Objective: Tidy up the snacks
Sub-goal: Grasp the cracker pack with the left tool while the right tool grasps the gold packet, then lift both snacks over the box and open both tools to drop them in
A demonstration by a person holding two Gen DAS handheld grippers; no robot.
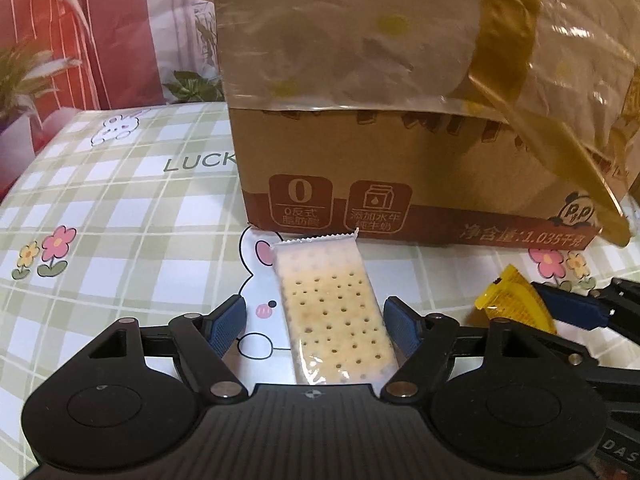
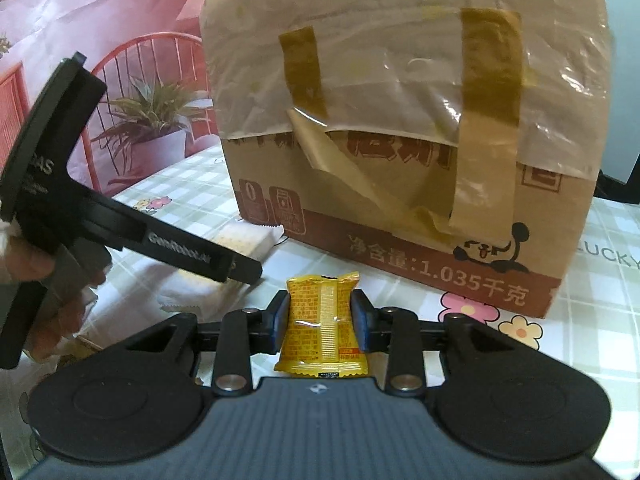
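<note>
jaws of the right gripper (image 2: pixel 320 322) pinch a yellow snack packet (image 2: pixel 321 326); left gripper (image 1: pixel 316 322) jaws spread around a cracker pack (image 1: pixel 332 312).

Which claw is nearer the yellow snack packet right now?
Right. The right claw has its pads pressed on both sides of the yellow snack packet. The left claw is beside it, open around the cracker packet on the table.

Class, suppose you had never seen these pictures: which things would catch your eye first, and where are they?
The big cardboard box with plastic taped over its top fills the back of the checked tablecloth. In front, the right claw pinches a yellow snack packet, while a clear-wrapped cracker pack lies between the open left claw.
</note>
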